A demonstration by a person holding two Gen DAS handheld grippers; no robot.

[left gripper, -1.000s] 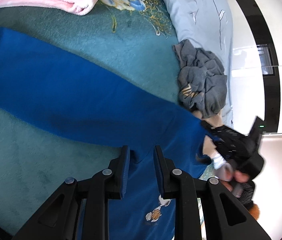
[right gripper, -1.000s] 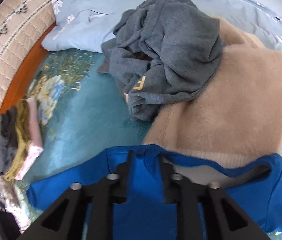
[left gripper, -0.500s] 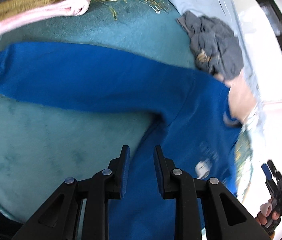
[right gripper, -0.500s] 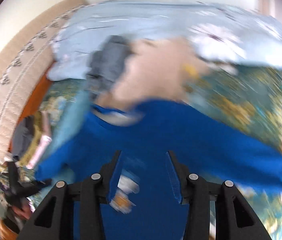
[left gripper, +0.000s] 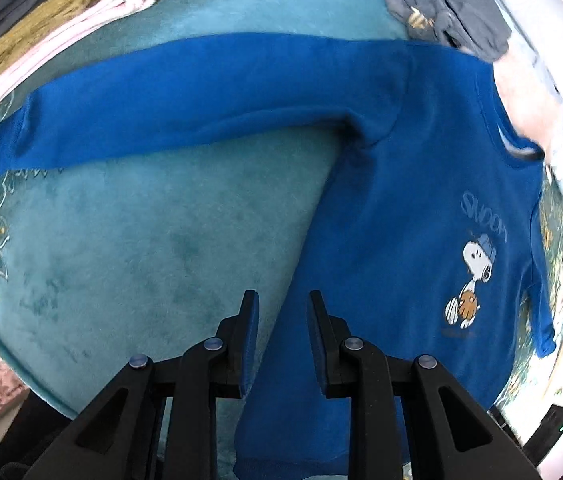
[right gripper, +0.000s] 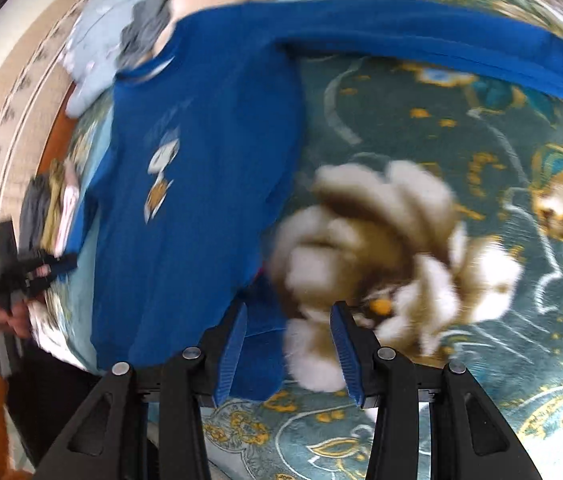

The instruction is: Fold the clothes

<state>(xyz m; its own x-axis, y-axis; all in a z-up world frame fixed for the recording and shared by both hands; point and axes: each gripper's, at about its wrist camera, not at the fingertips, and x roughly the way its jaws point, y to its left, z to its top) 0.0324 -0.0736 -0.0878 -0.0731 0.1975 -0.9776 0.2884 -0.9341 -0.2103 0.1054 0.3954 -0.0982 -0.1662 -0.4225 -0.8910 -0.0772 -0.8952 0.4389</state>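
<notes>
Blue sweatshirt (left gripper: 401,208) lies spread flat, print side up, on the teal bedspread (left gripper: 141,248) — sleeves out sideways, no fold in it. Folded stack (left gripper: 53,36) sits upper left of the left view; grey heap (left gripper: 449,4) upper right, unfolded. Left gripper (left gripper: 279,340) parted over the sweatshirt's lower side edge, empty. Right gripper (right gripper: 287,352) wider apart at the hem corner, empty. Most folding remains.

A bed under a teal floral blanket (left gripper: 121,248) carries a blue sweatshirt (left gripper: 401,208) spread flat, sleeves out. Beyond its collar lie a crumpled grey garment (left gripper: 449,4) and a beige one (left gripper: 521,96). Beyond its outstretched sleeve sits a folded stack (left gripper: 53,36) of pink, olive and dark clothes.
</notes>
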